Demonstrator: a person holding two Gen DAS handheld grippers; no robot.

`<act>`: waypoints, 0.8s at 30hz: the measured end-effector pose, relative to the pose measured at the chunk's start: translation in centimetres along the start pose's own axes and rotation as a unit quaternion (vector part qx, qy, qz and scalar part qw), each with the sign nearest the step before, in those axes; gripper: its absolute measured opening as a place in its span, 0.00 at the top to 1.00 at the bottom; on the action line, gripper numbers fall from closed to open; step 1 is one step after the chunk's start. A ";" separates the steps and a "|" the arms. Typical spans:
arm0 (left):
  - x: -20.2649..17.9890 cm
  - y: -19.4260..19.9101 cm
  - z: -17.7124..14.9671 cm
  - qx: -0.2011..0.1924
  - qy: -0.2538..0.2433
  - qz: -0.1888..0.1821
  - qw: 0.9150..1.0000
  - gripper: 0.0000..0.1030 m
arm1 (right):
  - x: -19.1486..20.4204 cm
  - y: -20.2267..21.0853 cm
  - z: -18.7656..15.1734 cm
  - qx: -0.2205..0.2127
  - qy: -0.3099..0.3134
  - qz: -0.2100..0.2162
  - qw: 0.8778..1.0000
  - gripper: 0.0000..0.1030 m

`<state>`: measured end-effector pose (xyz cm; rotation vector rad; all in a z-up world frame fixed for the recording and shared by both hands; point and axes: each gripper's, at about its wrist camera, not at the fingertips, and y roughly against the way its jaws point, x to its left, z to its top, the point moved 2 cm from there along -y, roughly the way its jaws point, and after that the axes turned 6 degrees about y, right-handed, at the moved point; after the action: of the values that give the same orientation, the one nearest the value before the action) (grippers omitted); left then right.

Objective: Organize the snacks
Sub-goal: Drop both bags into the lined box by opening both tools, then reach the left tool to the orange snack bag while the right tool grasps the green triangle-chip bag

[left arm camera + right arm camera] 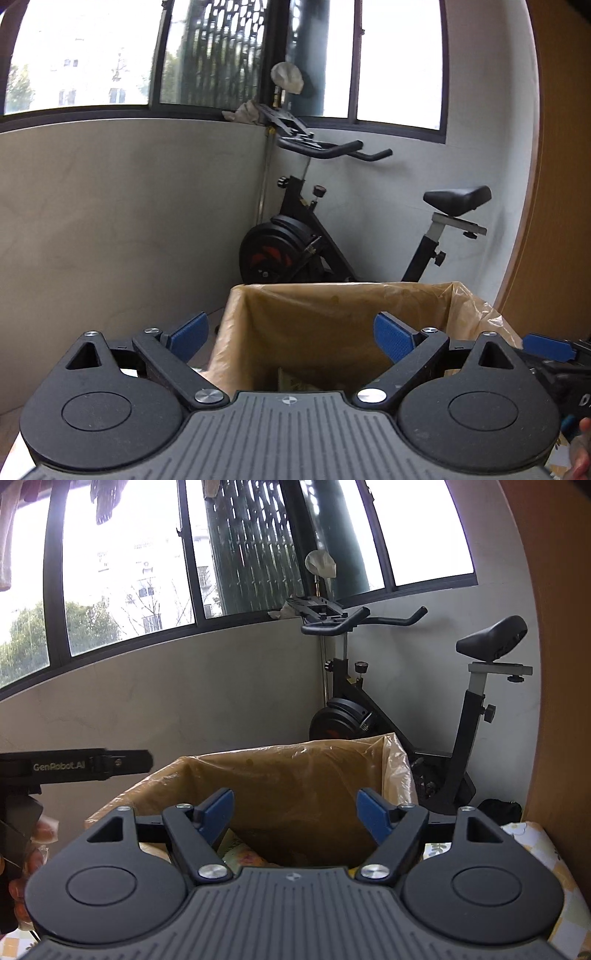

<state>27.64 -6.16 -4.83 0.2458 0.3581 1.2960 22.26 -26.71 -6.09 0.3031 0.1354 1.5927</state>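
A cardboard box lined with a brownish plastic bag [332, 317] stands straight ahead; it also shows in the right wrist view [295, 775]. A few snack packets lie at its bottom [295, 384] [240, 851], mostly hidden by the gripper bodies. My left gripper [291, 334] is open and empty, its blue pads spread over the box's near rim. My right gripper [295, 816] is open and empty above the box's near edge. The left gripper's body [74, 766] shows at the left of the right wrist view.
A black exercise bike [314, 236] [406, 720] stands in the corner behind the box, under large windows. A wooden panel [554, 664] rises at the right. A yellow checked cloth [554, 867] covers the surface under the box.
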 end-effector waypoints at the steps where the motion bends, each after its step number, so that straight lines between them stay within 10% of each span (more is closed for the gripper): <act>1: 0.4 0.6 -0.1 0.002 0.002 0.002 1.000 0.05 | 0.0 0.5 0.0 0.001 -0.004 0.002 1.000 0.25; 13: 4.8 7.8 -3.3 -0.002 0.024 0.041 0.999 0.06 | 0.6 6.7 -3.5 0.005 -0.017 0.006 1.000 0.24; 24: 6.0 10.4 -9.8 0.029 0.047 0.051 0.997 0.07 | 1.8 9.1 -10.8 0.101 0.000 -0.003 0.995 0.23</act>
<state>15.90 2.10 -10.71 0.2563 0.4681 1.4020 10.49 -24.29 -13.72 0.4580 0.2986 1.5748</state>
